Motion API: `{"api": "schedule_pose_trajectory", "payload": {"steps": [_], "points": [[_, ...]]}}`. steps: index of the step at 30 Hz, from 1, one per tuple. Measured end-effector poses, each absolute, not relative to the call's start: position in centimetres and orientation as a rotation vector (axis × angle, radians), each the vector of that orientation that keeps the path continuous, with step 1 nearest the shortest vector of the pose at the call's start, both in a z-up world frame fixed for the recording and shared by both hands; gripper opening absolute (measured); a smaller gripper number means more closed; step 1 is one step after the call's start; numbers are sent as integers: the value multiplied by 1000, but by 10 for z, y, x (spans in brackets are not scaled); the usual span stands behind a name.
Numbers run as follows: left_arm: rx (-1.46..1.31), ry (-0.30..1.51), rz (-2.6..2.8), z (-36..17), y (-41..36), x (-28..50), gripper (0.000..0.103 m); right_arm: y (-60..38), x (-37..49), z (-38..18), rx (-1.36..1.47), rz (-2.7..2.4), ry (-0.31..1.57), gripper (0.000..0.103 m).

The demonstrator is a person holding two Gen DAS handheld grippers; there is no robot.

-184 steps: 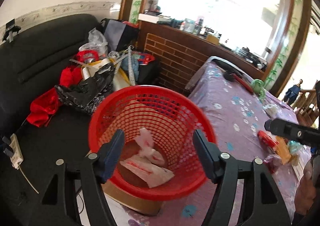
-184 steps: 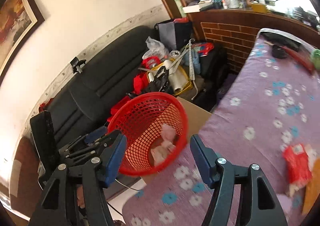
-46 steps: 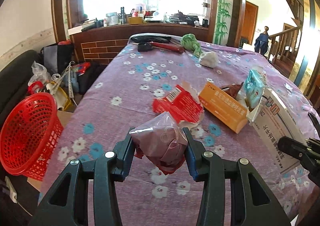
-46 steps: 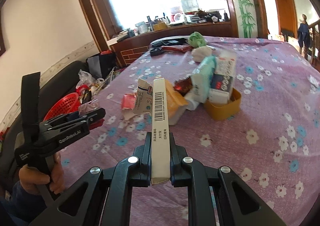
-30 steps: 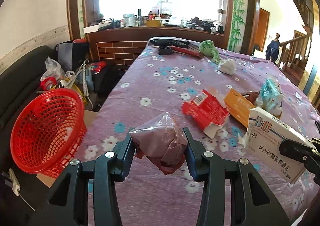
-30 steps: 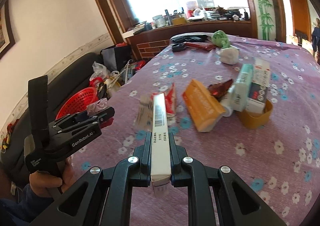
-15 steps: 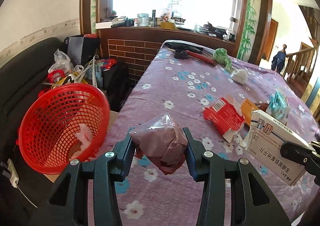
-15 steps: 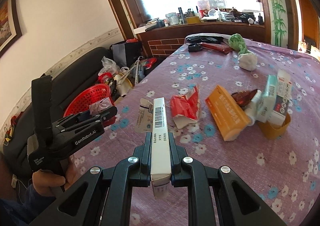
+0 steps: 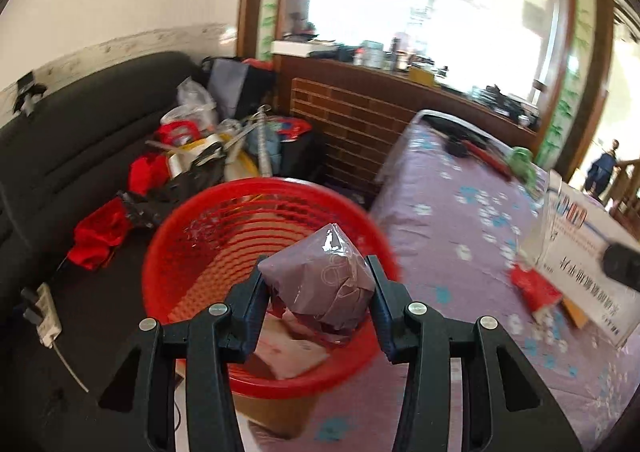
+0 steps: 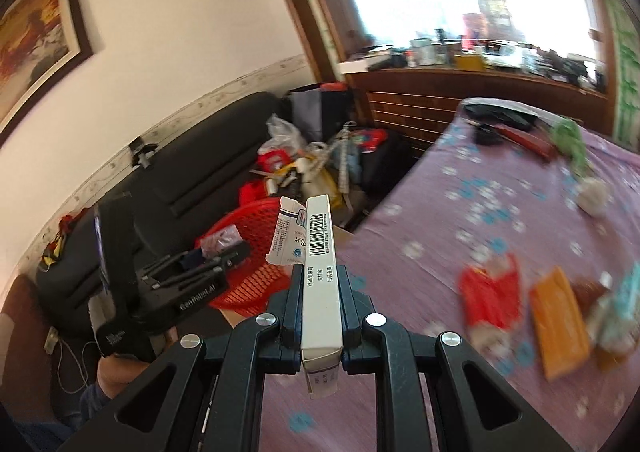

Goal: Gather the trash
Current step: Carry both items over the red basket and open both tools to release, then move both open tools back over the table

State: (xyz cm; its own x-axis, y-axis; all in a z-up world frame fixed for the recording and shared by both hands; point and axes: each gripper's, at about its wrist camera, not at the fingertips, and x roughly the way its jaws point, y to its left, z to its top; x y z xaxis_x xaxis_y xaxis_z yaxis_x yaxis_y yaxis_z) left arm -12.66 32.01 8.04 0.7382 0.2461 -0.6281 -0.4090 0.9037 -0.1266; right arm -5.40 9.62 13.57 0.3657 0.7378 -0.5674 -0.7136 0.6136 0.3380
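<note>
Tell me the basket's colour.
Red basket, open mesh; clearest in the left wrist view.

The basket is glossy red plastic, moulded as an open lattice. The bag is thin, crinkled mauve film with shiny highlights along its creases. The box is smooth white printed card, torn ragged at its open flap. Both the left gripper and the right gripper look like matt black plastic with bright metal rivets. The tablecloth is matt purple cloth printed with flowers. The sofa has a dull black, leather-like skin.
</note>
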Motion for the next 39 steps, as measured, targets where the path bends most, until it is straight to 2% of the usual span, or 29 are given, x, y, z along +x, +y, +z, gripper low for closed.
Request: {"api": "schedule_pose_trajectory", "payload": {"steps": [10, 13, 14, 15, 17, 18, 22, 27, 39], "points": [[-305, 700, 405, 59, 367, -117, 47, 190, -24, 124, 5, 998, 824, 15], [-339, 697, 405, 56, 377, -117, 62, 215, -14, 116, 13, 1007, 846, 15], [-352, 696, 408, 57, 379, -117, 73, 220, -10, 114, 19, 1001, 847, 17], [-373, 689, 417, 57, 383, -118, 78, 222, -6, 112, 31, 1002, 848, 27], [-385, 678, 418, 58, 385, -123, 78, 216, -2, 113, 53, 995, 828, 41], [-387, 676, 413, 59, 384, -125, 78, 210, -3, 114, 58, 984, 817, 44], [-363, 654, 402, 66, 372, -134, 78, 181, -9, 119, 48, 951, 793, 45], [-326, 633, 328, 76, 338, -135, 78, 133, -29, 111, 9, 874, 777, 52], [-248, 754, 79, 59, 226, -92, 78, -20, -52, 74, 109, 673, 807, 52]]}}
